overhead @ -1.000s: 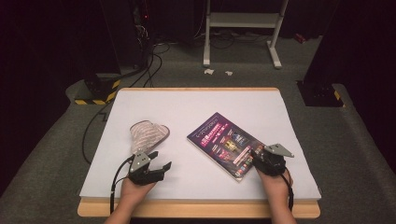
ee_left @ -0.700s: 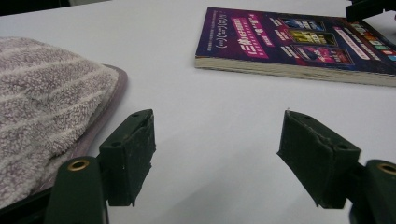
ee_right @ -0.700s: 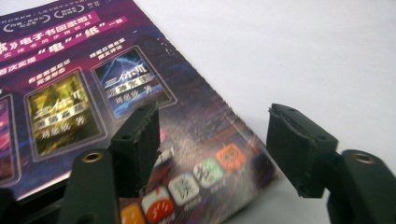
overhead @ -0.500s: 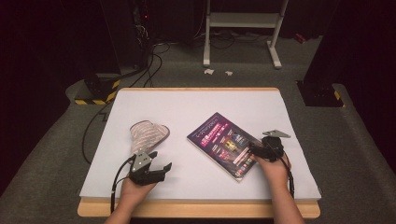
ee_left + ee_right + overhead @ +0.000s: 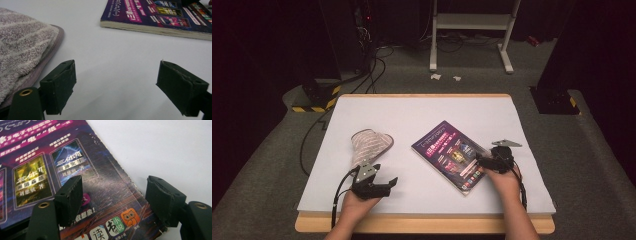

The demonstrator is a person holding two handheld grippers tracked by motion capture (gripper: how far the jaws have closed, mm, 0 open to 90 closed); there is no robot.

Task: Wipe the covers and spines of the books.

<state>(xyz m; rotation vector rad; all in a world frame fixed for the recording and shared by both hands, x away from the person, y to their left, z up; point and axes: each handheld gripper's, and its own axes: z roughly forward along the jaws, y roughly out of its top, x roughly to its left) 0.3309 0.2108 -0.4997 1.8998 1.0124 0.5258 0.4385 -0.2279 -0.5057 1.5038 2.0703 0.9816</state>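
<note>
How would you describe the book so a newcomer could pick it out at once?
On the white table, look to the right half, just ahead of the right gripper. The book lies flat and askew there, under that gripper's open jaws. Its glossy purple cover with bright printed panels sets it apart from the striped grey cloth on its left.

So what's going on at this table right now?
A person works with a gripper in each hand. The right gripper sits over the edge of a purple book, its jaws having just opened, gripping nothing. The left gripper rests open beside a grey striped cloth, which lies untouched on the white table.
</note>
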